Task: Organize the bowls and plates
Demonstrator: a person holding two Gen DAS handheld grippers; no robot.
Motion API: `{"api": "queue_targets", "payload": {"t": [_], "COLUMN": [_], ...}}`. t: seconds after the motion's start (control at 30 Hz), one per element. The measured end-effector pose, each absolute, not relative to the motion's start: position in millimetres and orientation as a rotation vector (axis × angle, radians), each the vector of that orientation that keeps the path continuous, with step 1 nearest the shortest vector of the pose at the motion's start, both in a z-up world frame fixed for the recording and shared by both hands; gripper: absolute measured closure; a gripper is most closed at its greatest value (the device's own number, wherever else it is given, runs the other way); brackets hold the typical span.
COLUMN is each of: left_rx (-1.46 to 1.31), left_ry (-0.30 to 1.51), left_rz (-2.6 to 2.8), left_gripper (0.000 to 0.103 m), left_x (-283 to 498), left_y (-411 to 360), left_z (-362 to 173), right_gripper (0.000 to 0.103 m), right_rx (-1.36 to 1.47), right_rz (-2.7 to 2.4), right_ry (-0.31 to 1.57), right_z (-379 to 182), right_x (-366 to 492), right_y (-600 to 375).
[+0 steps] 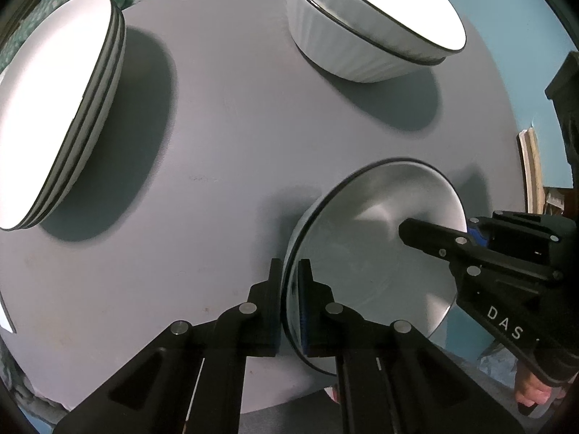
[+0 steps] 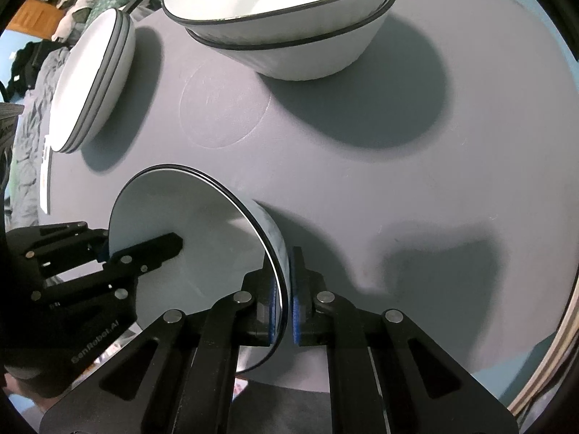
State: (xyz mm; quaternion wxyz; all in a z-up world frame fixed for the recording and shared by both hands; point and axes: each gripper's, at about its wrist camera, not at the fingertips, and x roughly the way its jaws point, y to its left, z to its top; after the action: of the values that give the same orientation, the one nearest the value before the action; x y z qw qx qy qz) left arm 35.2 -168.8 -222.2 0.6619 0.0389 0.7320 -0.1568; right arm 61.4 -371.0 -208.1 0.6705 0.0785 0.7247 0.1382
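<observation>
A shallow white bowl with a black rim [image 1: 372, 253] [image 2: 202, 238] sits near the front edge of the round grey table [image 1: 217, 144] [image 2: 380, 188]. My left gripper [image 1: 289, 289] [image 2: 123, 246] is shut on its left rim, one finger inside and one outside. On the opposite rim my right gripper [image 2: 287, 289] [image 1: 465, 233] is shut the same way. A stack of white plates [image 1: 54, 108] [image 2: 87, 79] stands at the far left. Two nested white bowls [image 1: 362, 18] [image 2: 282, 18] stand at the back. Whether the gripped bowl rests on the table or hangs just above it, I cannot tell.
The table's front edge runs just below both grippers. A person's hand [image 1: 532, 394] holds the right gripper's handle. Grey and patterned cloth [image 2: 29, 126] and wooden furniture [image 2: 54, 0] lie beyond the table's left side. Bare tabletop spreads between the plates, the nested bowls and the gripped bowl.
</observation>
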Motion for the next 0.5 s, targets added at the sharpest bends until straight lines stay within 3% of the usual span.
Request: {"api": "queue_targets", "payload": {"t": [0.5], "left_rx": [0.098], "left_ry": [1.647], "left_rz": [-0.345], "left_gripper": [0.097], "left_x": [47.4], "left_y": [-165.0], "left_z": [-225.3], "right_gripper": [0.097], "right_rx": [0.203], "right_rz": [0.310], "right_ry": [1.627], "right_z": [-209.1], "right_x": [65.5], "right_y": [-356.8]}}
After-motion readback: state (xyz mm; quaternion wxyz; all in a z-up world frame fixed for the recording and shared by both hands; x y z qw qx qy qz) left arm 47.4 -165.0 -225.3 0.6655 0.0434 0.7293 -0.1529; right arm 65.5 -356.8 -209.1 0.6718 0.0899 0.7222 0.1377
